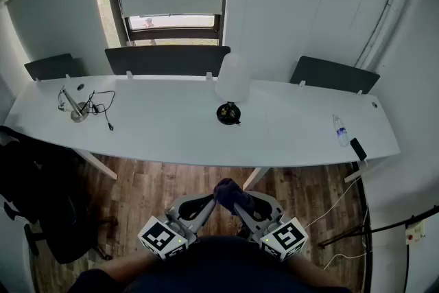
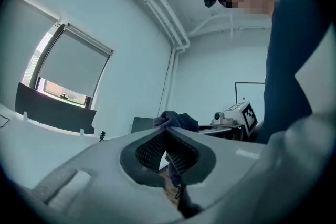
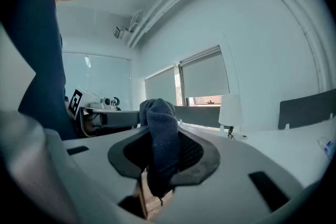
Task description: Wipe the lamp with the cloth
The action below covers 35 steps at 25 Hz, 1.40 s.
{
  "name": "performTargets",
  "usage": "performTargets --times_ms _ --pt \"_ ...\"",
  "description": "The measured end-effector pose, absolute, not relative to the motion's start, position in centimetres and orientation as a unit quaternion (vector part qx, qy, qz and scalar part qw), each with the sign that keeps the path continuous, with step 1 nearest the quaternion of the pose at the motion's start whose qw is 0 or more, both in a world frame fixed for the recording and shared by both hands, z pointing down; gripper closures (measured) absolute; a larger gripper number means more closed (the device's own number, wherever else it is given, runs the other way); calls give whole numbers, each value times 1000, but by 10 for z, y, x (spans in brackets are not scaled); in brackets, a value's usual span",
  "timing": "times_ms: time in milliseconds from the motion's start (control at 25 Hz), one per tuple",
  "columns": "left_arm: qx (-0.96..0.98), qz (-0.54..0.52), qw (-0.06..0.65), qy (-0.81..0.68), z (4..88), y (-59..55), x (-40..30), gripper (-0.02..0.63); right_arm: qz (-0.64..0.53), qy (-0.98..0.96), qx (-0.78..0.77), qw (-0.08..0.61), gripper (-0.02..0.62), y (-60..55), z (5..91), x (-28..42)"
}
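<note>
While both tongs hang over the wooden floor (image 1: 147, 185) with tips meeting, the right tongs (image 1: 238, 202) clamp the dark cloth (image 1: 228, 190); the left tongs (image 1: 213, 202) are closed on its edge; the lamp (image 1: 233, 79) stands well apart on the tabletop (image 1: 171, 130).

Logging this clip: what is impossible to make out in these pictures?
Head view: stem of the lamp, hidden by its shade.
Head view: lower part of the cloth, covered by the left claw and right claw.
Head view: label of the bottle, too small.
Head view: metal item beside the cables, too small to identify.
</note>
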<state>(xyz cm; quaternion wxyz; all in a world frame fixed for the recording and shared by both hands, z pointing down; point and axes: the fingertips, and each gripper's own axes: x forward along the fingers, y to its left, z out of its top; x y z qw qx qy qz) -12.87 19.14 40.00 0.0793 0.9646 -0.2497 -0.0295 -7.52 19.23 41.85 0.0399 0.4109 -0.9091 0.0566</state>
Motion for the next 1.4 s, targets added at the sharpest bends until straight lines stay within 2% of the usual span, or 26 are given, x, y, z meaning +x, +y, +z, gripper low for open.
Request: performTargets --times_ms 600,760,1400 --pt "968 -32 62 -239 399 180 -135 600 74 -907 413 40 489 179 417 -83" --pt "967 -33 77 -241 403 168 -129 600 71 -907 412 51 489 166 425 -72" --pt "951 -13 85 -298 415 21 -59 601 72 -927 367 38 489 11 430 -7"
